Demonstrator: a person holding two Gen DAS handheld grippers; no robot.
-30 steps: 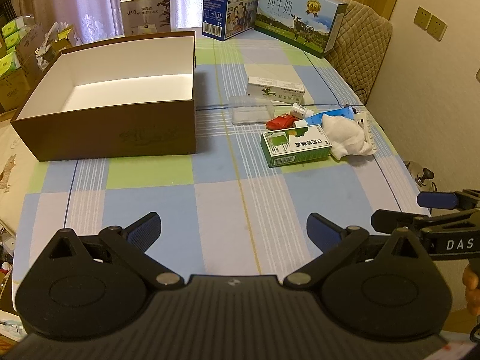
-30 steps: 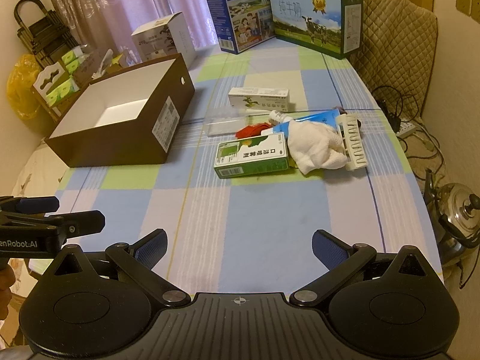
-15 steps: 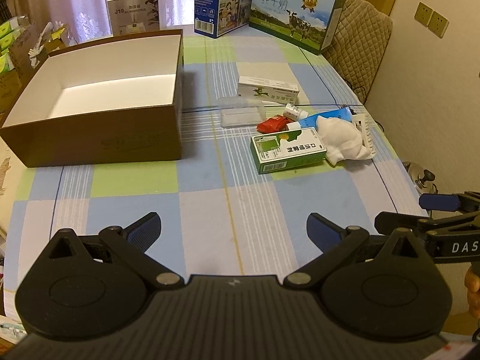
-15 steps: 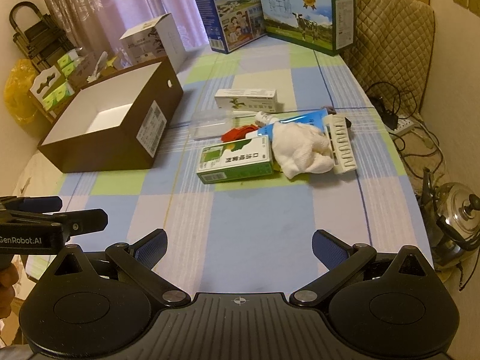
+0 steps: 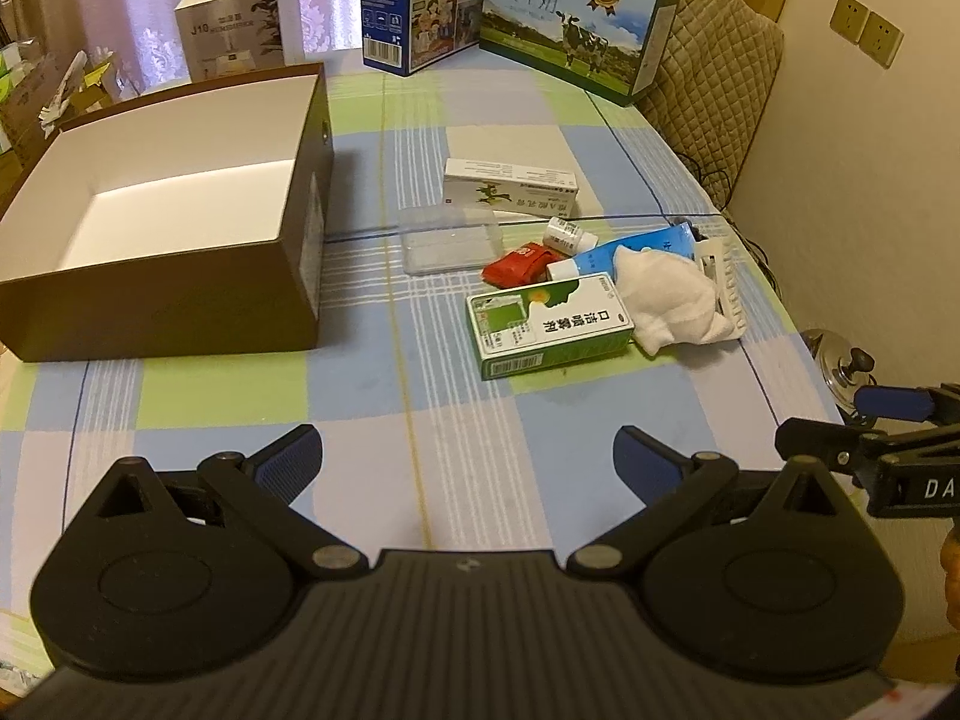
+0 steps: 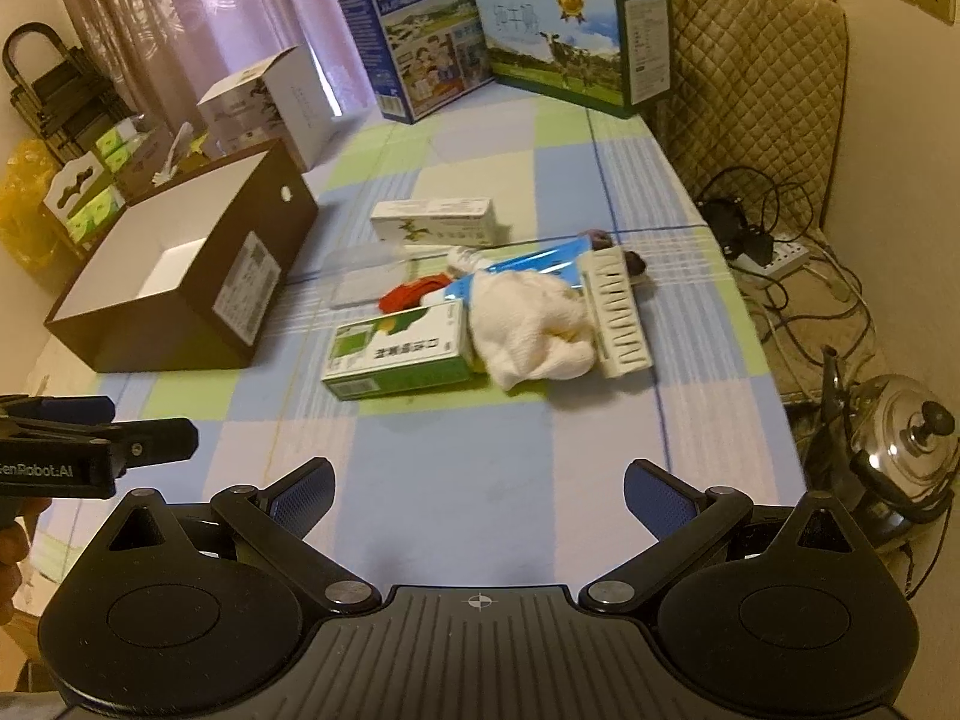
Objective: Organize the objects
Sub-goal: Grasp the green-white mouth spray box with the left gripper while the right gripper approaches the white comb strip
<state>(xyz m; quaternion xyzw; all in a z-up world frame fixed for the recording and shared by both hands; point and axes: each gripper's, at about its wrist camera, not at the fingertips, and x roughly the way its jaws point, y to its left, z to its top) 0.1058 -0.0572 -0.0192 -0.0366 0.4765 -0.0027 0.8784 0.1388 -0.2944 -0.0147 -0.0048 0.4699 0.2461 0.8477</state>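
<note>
While both pairs of tongs hang over the near end of the checked tabletop (image 5: 372, 396), each stands spread wide and holds nothing: the left tongs (image 5: 467, 461) show their blue pads far apart in the left wrist view, and the right tongs (image 6: 479, 491) do the same in the right wrist view. Seen from the left tongs, the right tool juts in at 3 o'clock; seen from the right tongs, the left tool juts in at 9 o'clock. Well apart from the left tongs, at about 1 o'clock, lies the cluster of loose things: a green and white carton (image 5: 549, 327) nearest, with a white cloth (image 5: 672, 300) touching its right end, a red packet (image 5: 521, 264) just behind it, and a blue tube (image 5: 624, 249) partly under the cloth. A white comb-like piece (image 5: 723, 282) lies against the cloth's far side, a small white bottle (image 5: 567, 234) sits by the tube, and a clear plastic case (image 5: 450, 243) and a long white box (image 5: 510, 189) lie further on at 12 o'clock. From the right tongs the same cluster sits at 12 o'clock. An open brown box (image 5: 162, 306) with a white inside rests at 10 o'clock from the left tongs. Two milk cartons (image 5: 576, 24) stand at the tabletop's far end.
</note>
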